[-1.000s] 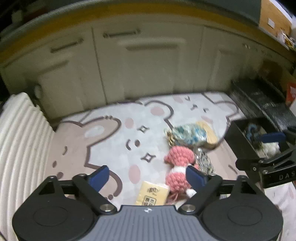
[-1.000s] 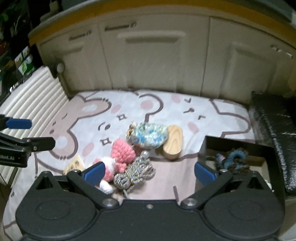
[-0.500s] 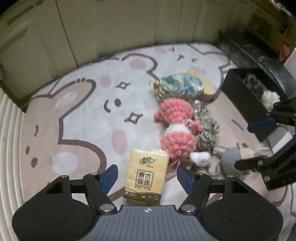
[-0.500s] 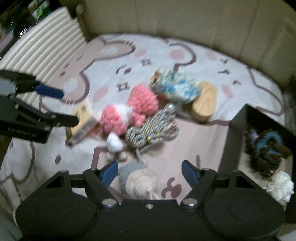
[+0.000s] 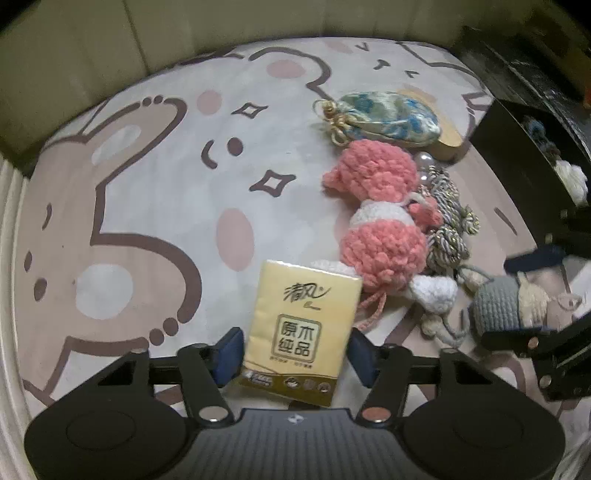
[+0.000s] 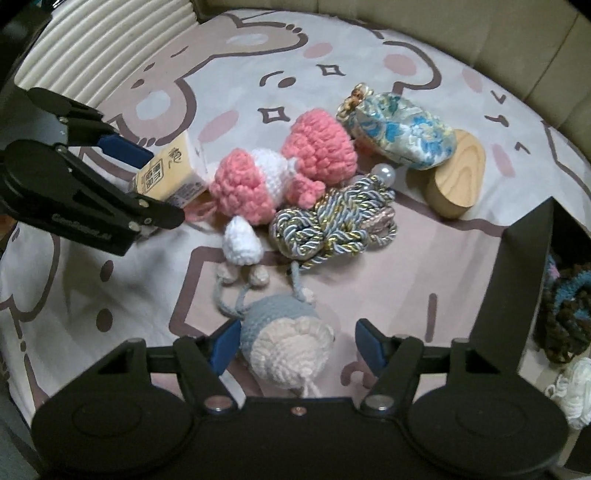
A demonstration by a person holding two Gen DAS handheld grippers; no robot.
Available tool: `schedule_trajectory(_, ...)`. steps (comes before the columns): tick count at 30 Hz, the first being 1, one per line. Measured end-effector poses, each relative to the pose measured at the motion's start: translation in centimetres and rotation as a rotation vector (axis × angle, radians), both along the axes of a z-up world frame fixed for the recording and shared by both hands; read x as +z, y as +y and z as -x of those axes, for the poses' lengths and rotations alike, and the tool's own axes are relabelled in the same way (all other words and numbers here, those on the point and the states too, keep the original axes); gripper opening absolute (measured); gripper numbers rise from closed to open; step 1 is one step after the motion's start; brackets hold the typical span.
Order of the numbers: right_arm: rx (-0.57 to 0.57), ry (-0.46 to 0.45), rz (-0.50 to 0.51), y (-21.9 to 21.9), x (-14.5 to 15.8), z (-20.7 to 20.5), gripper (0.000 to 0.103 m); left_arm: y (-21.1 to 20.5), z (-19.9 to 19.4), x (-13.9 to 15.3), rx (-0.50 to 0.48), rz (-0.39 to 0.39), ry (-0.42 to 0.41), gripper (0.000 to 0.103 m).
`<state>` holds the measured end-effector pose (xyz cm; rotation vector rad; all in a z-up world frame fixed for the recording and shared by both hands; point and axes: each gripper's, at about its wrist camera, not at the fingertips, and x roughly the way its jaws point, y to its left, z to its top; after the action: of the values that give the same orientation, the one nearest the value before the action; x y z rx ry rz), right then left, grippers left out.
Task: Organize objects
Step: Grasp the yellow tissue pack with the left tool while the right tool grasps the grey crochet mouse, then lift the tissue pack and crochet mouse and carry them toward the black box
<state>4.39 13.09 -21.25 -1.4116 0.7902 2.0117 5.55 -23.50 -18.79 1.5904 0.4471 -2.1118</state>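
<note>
- Black box point(image 6: 517, 295), right of the right gripper point(image 6: 295, 341), holds dark yarn point(image 6: 565, 314) and a white tuft point(image 6: 569, 391); both cut off at the frame edge.
- Yellow tissue pack point(image 5: 303, 325) sits between the closing left gripper point(image 5: 295, 356) jaws; contact unclear.
- Grey-and-cream crochet toy point(image 6: 284, 339) lies between the right gripper's closing jaws, right pad still clear; its lower end is hidden.

We see a bear-print mat point(image 5: 155, 192) bordered by beige cabinet doors point(image 5: 221, 33) and a ribbed white cushion point(image 6: 110, 40).
</note>
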Motion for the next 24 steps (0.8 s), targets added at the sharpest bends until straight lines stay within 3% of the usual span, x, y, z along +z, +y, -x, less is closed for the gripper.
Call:
schedule_trajectory(9,0.005,-0.004,0.004,-0.3,0.4,0.0,0.056,0.3,0.0,1.2,0.024,0.006,0.009,0.056)
schedule_trajectory(24,-0.207,0.172,-0.169,-0.2,6.9,-2.7,0.056,1.8,-0.8,7.6,0.177,0.102,0.151,0.056)
